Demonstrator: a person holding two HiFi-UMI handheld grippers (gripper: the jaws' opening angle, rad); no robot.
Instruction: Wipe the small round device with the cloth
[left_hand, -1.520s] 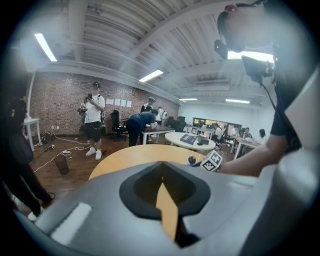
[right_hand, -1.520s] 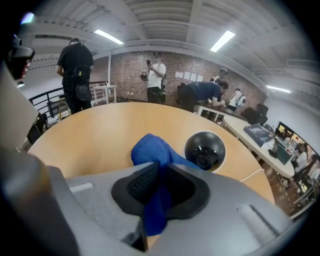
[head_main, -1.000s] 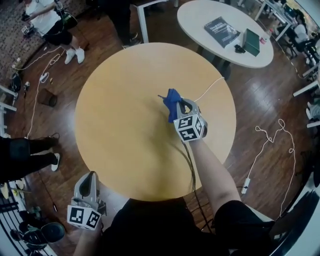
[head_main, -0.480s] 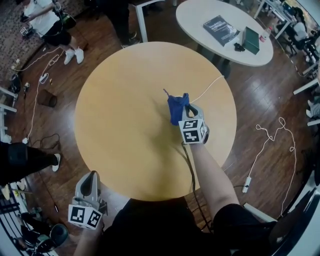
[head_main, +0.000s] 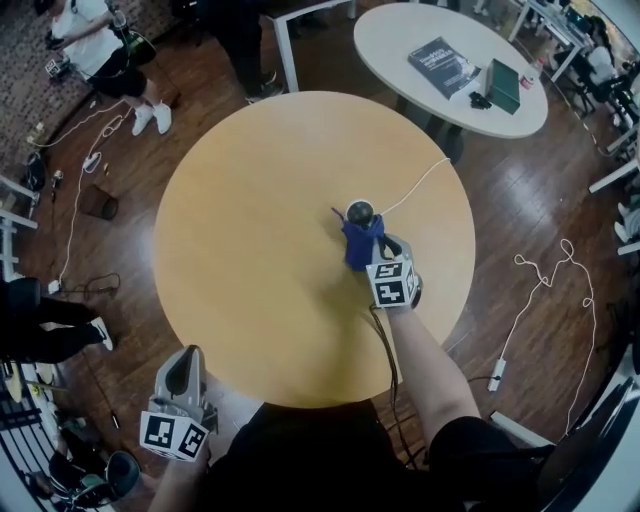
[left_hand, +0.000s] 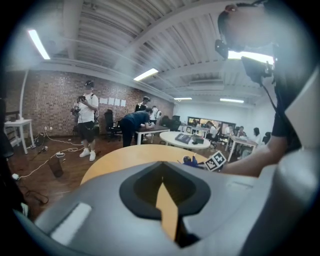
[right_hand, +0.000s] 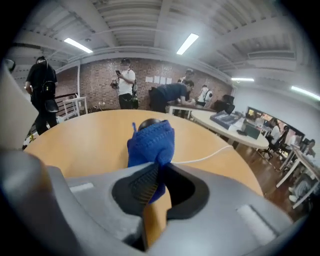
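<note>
The small round device (head_main: 360, 211), dark with a pale rim, stands right of the centre of the round wooden table (head_main: 250, 250). A blue cloth (head_main: 361, 243) hangs bunched just on my side of it, and my right gripper (head_main: 372, 250) is shut on it. In the right gripper view the blue cloth (right_hand: 150, 145) rises from the right gripper (right_hand: 157, 167) and hides most of the device (right_hand: 148, 122). My left gripper (head_main: 180, 378) is held off the table's near left edge, shut with nothing in it. The left gripper (left_hand: 162, 175) looks across the table.
A white cable (head_main: 415, 185) runs from the device to the table's far right edge. A white round table (head_main: 400, 40) with books stands behind. People stand at the far left. Cables and a power strip (head_main: 497, 370) lie on the wooden floor.
My right gripper has drawn the cloth back toward me and lower. The device, hidden under the cloth before, now shows just beyond it. The left gripper has stayed put.
</note>
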